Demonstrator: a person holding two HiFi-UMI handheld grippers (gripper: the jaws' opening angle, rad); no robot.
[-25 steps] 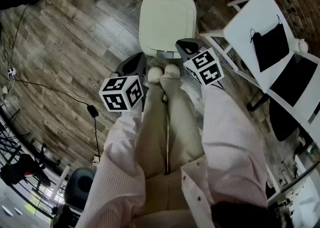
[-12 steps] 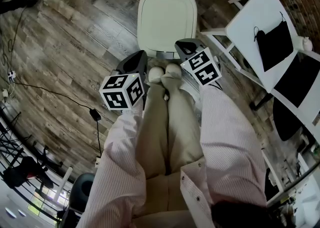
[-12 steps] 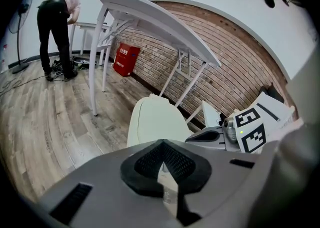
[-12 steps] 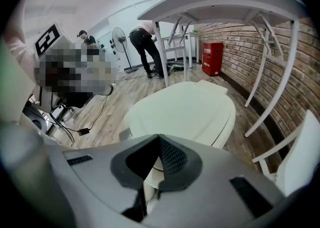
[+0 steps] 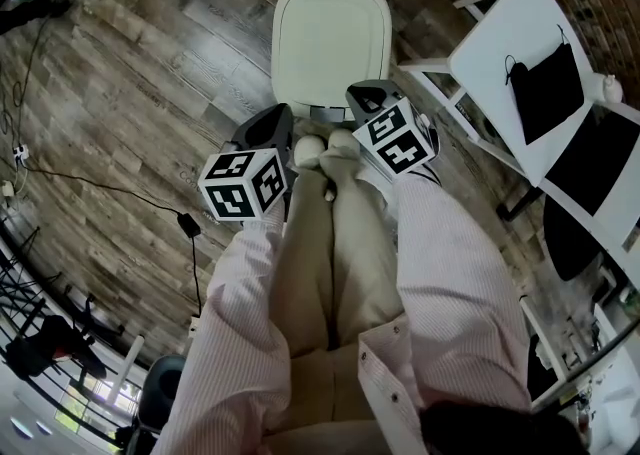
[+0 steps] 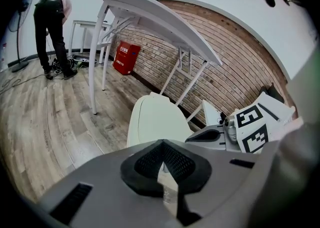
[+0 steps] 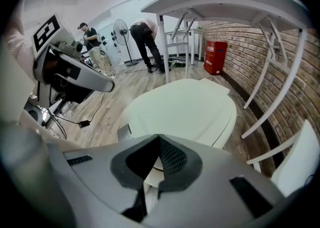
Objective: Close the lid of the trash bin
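I hold my grey left gripper (image 5: 266, 127) and right gripper (image 5: 368, 95), jaws pressed together and empty, by the near edge of the lowered cream plastic trash bin lid (image 5: 332, 35).

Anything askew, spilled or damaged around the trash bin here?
Nothing stands out. The lid of the trash bin lies flat and shut, the bin stands upright on the wood floor, and no litter shows around it. A cable trails loosely across the floor at left, apart from the bin.
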